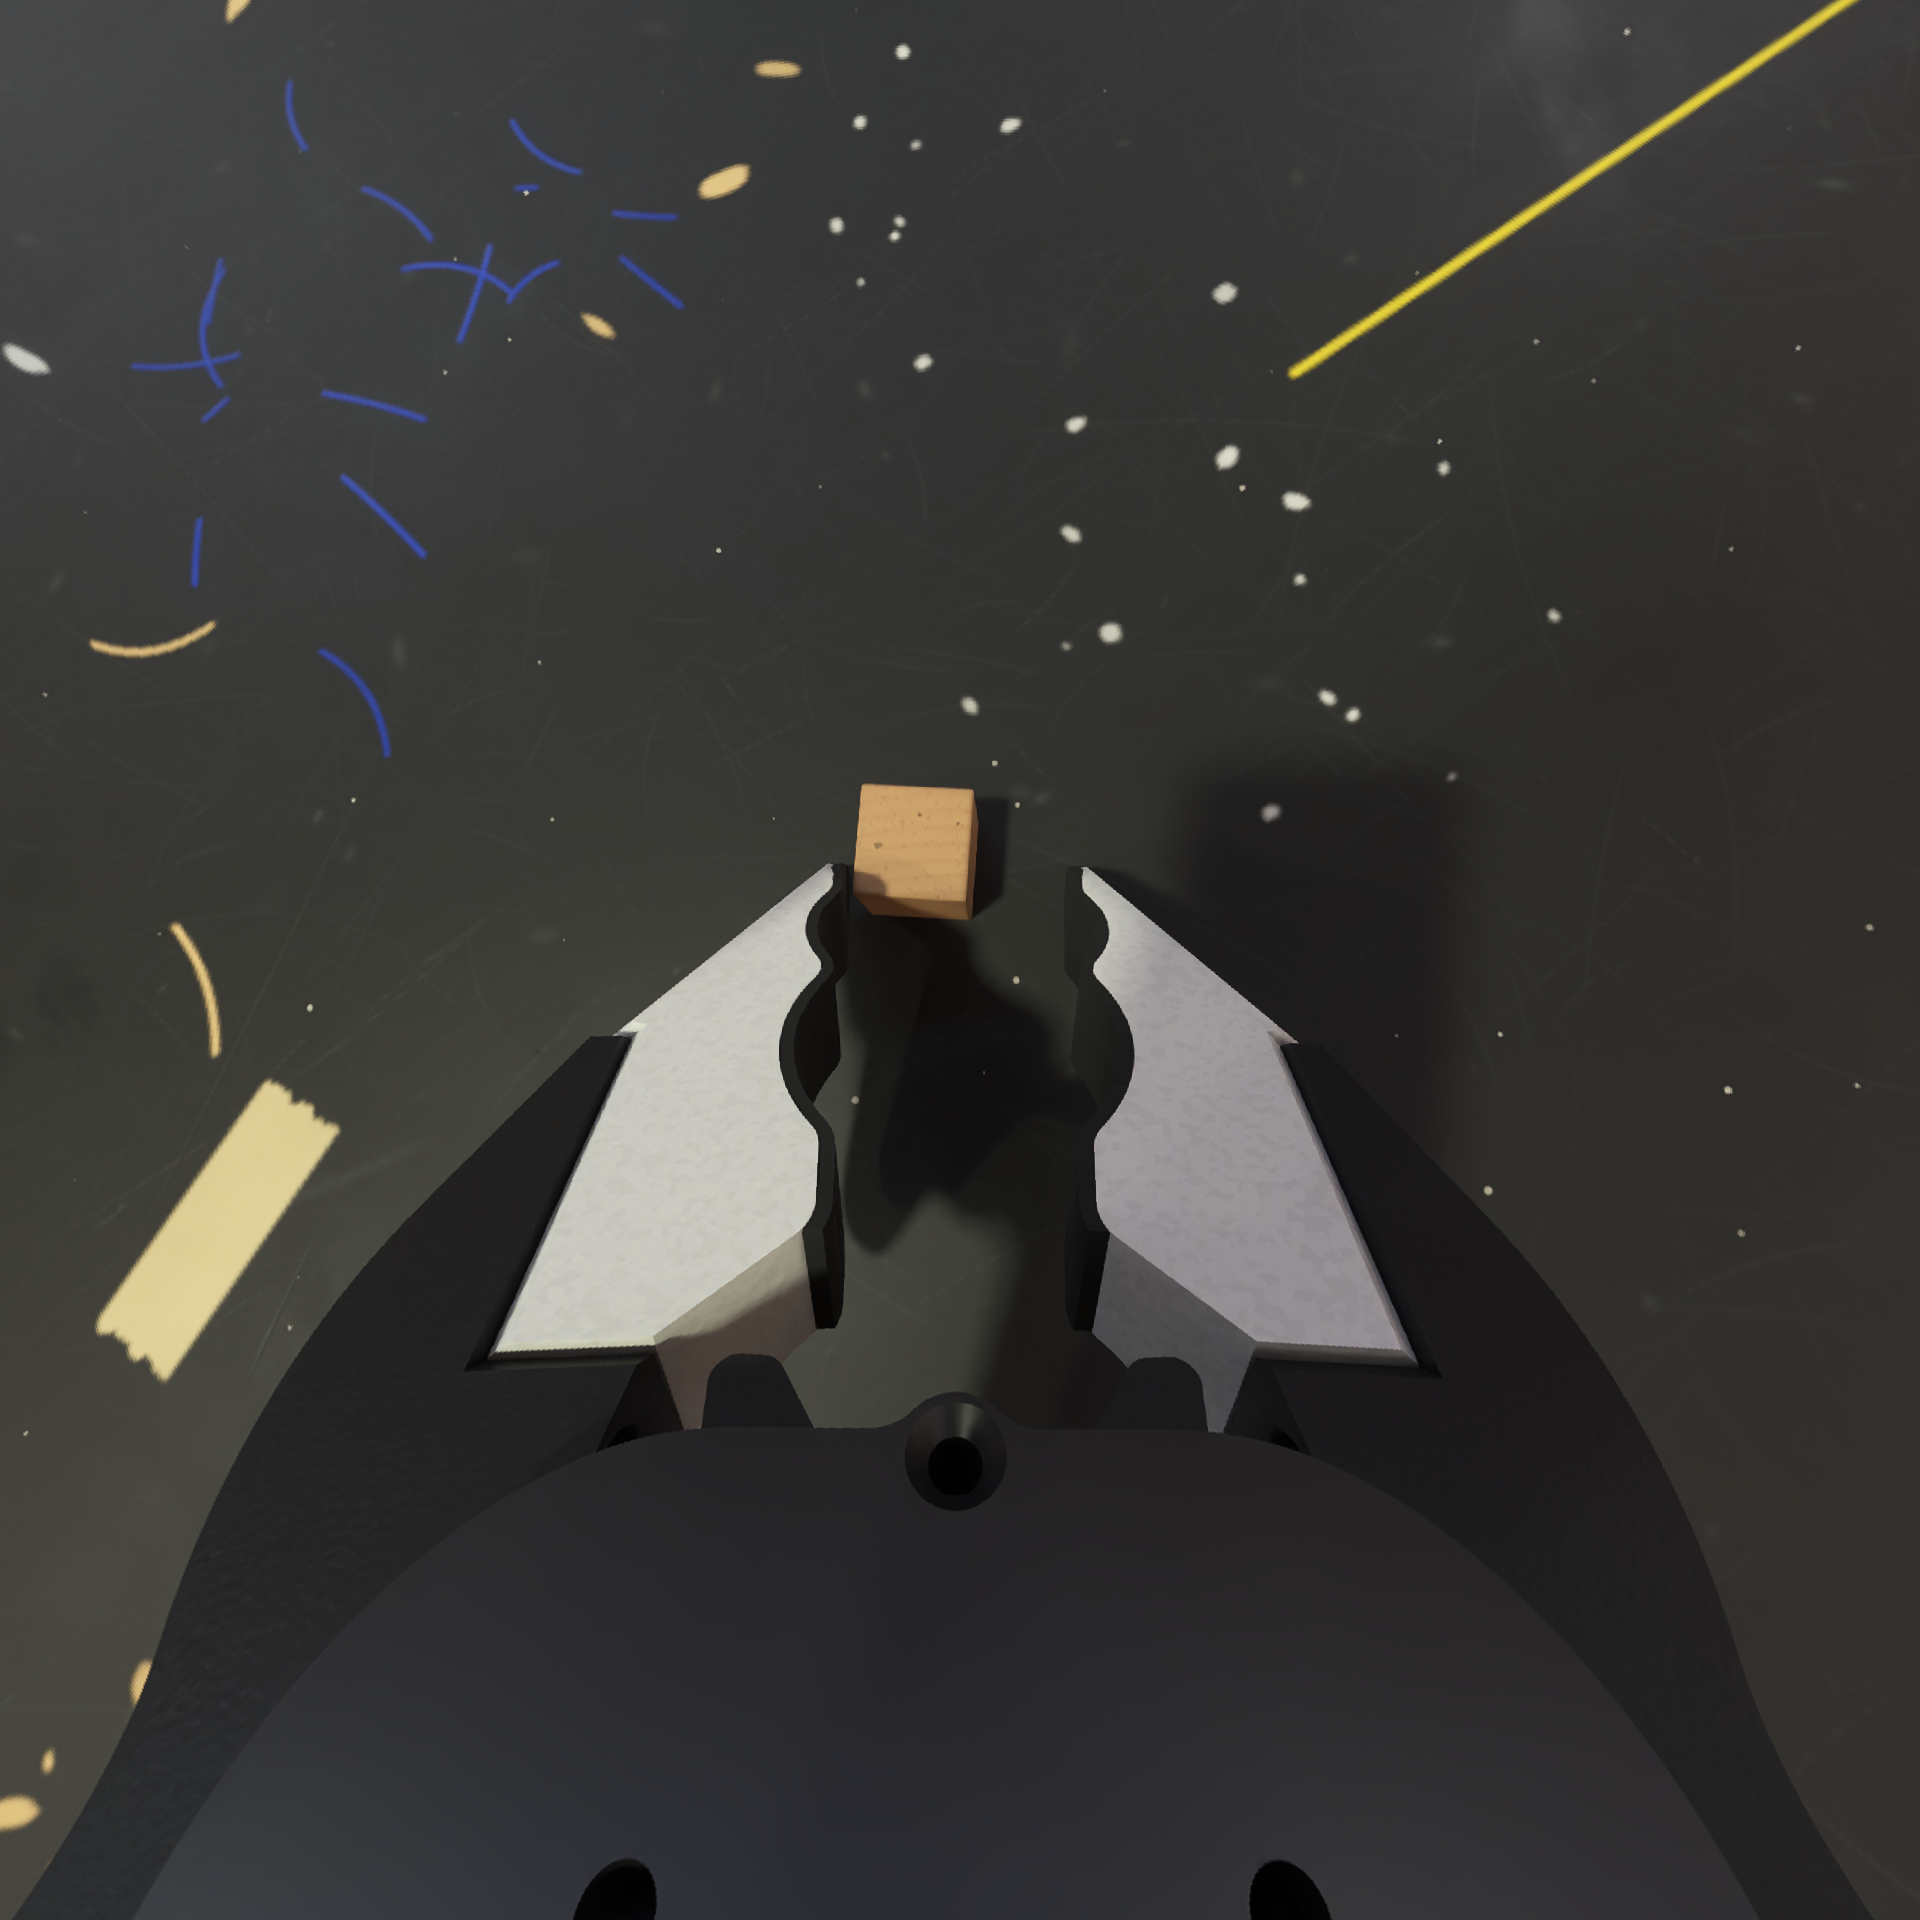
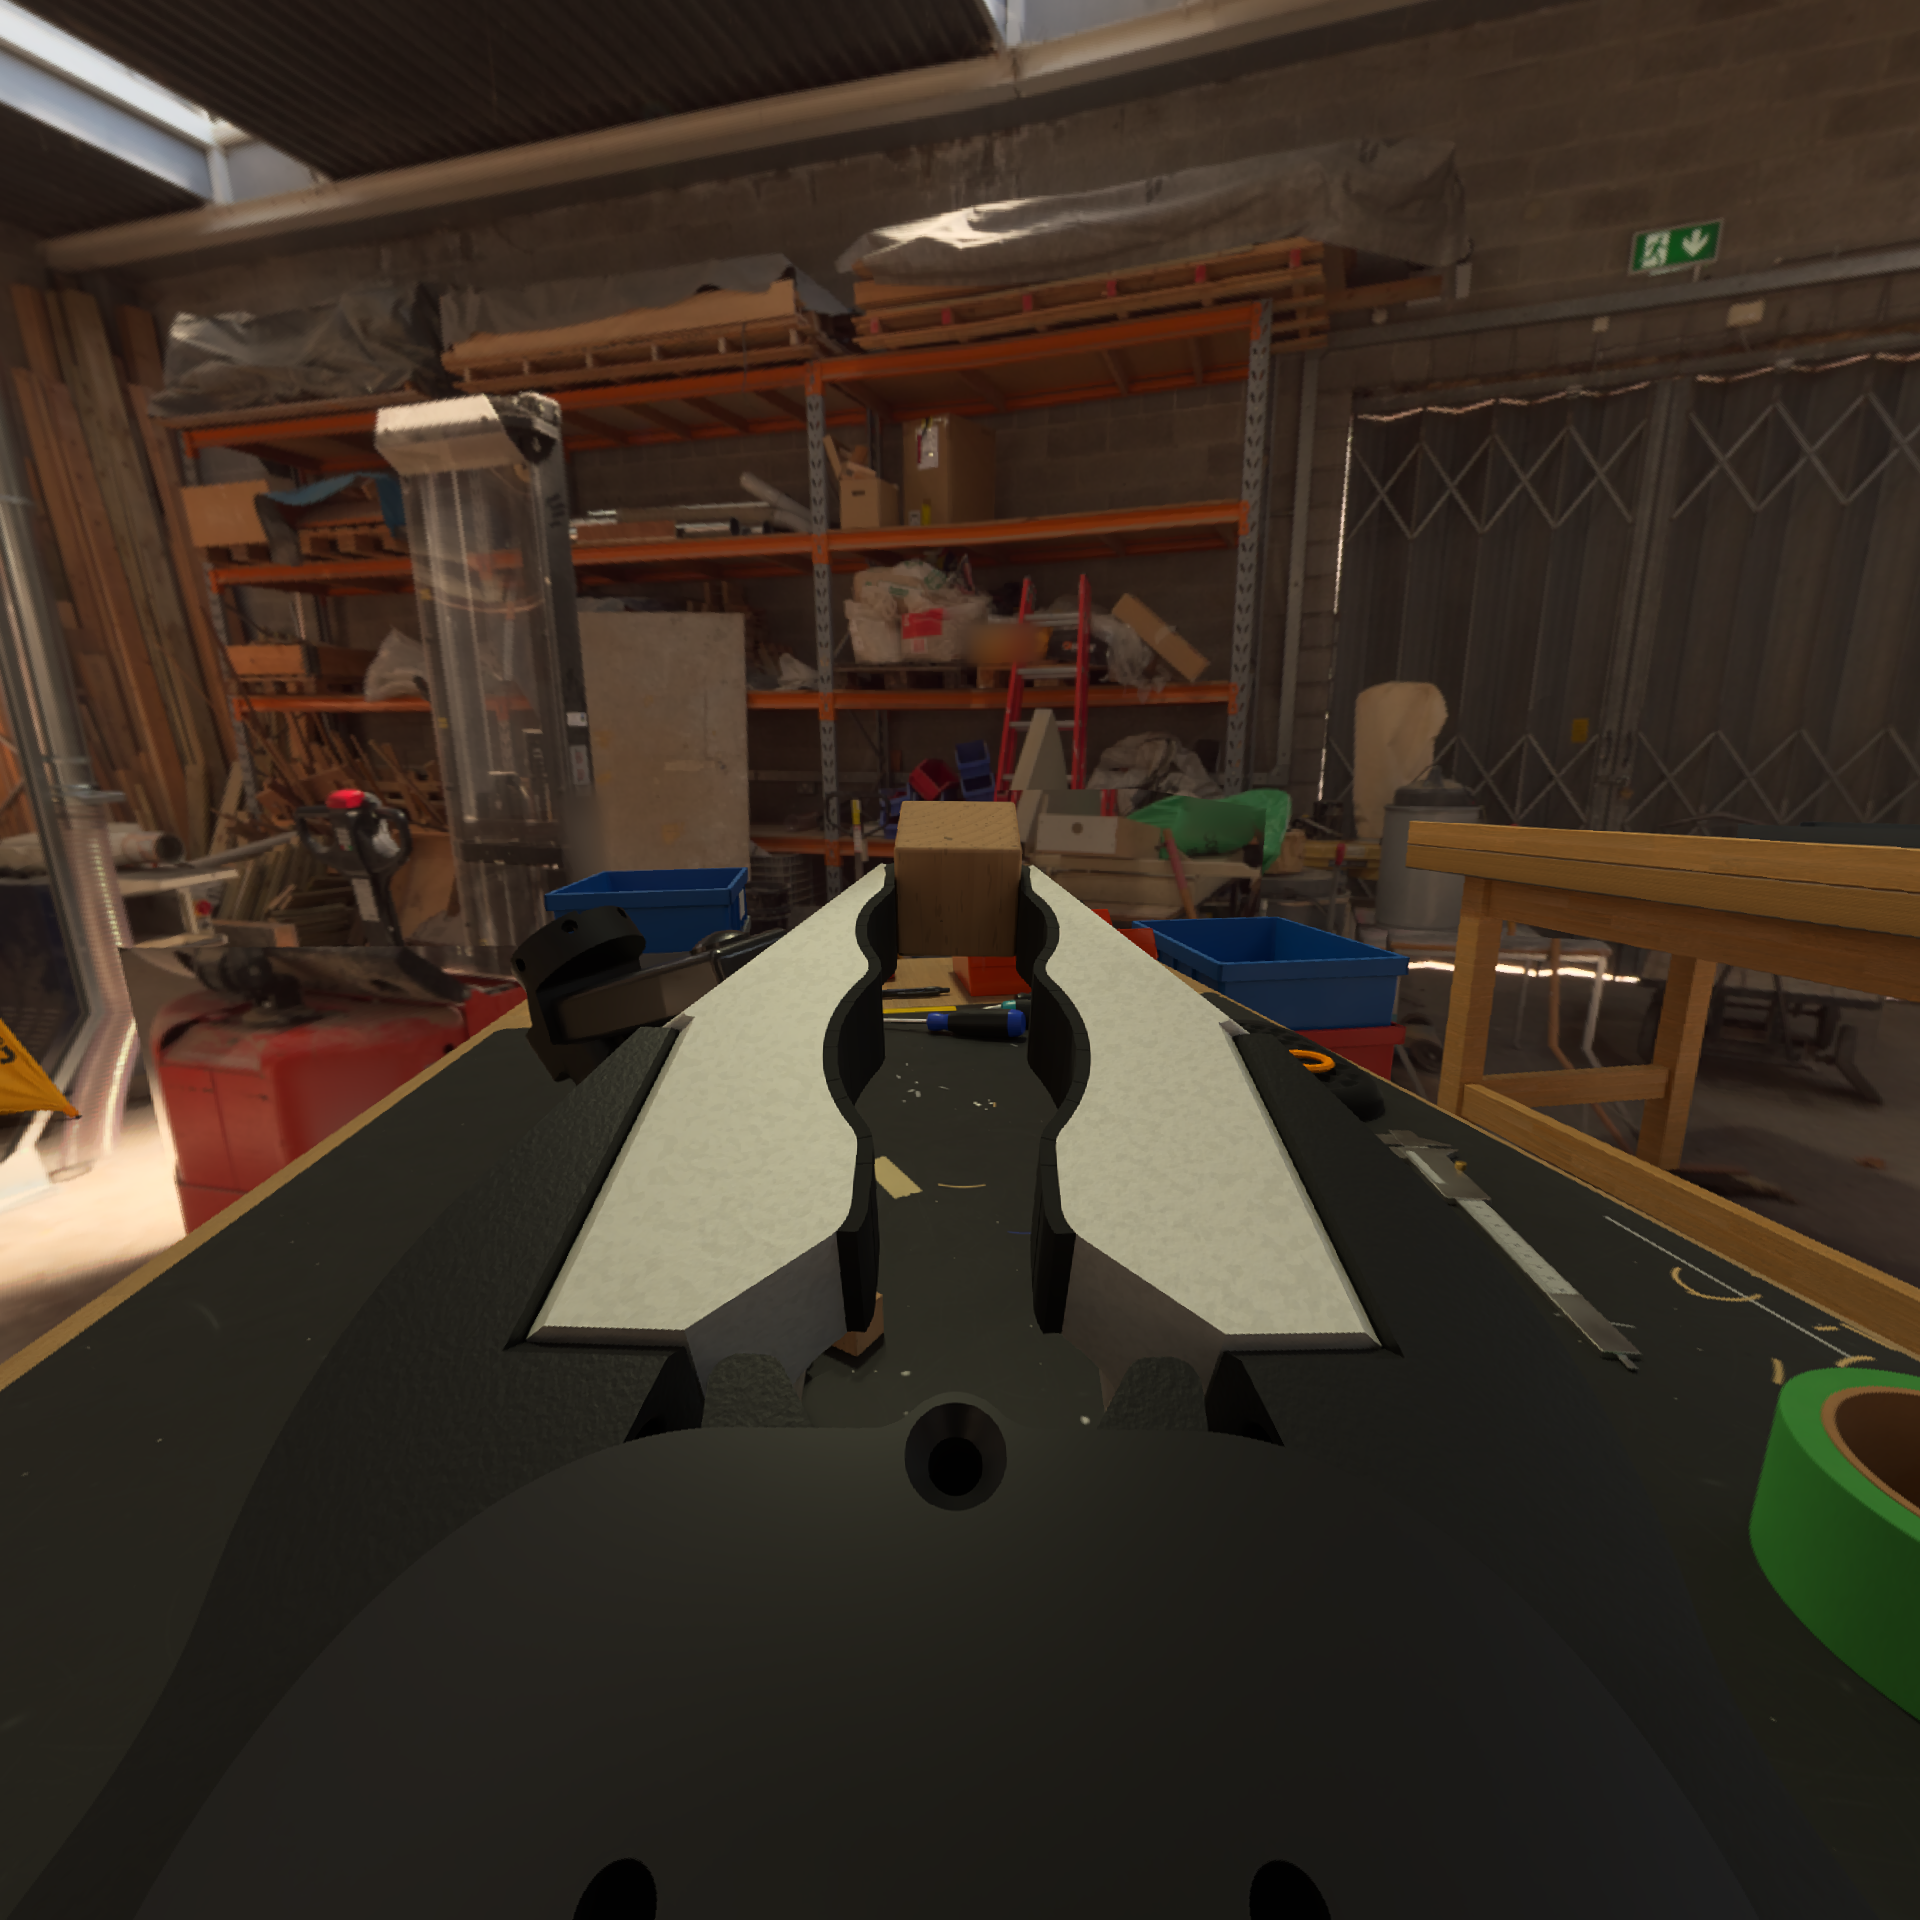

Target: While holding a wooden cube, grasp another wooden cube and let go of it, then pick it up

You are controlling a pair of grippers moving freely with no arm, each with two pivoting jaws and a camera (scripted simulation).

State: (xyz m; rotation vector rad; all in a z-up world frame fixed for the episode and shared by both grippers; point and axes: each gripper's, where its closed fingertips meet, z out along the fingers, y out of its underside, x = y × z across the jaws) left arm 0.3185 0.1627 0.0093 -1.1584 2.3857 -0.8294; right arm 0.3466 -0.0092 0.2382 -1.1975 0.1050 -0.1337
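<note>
Right wrist view: green sign [image 2: 1675,246] with white pictograms, high on the back wall at upper right; no words legible on it. Steel ruler [image 2: 1527,1262] on the worktop [image 2: 312,1247], graduations too fine to read. Cardboard box [image 2: 940,470] on the orange shelving carries a small label, unreadable. Left wrist view: no writing visible.

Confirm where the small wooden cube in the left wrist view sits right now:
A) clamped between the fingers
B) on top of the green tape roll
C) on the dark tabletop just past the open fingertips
C: the small wooden cube rests on the dark tabletop, just beyond the left hand-held gripper, whose jaws are apart and empty.
</note>
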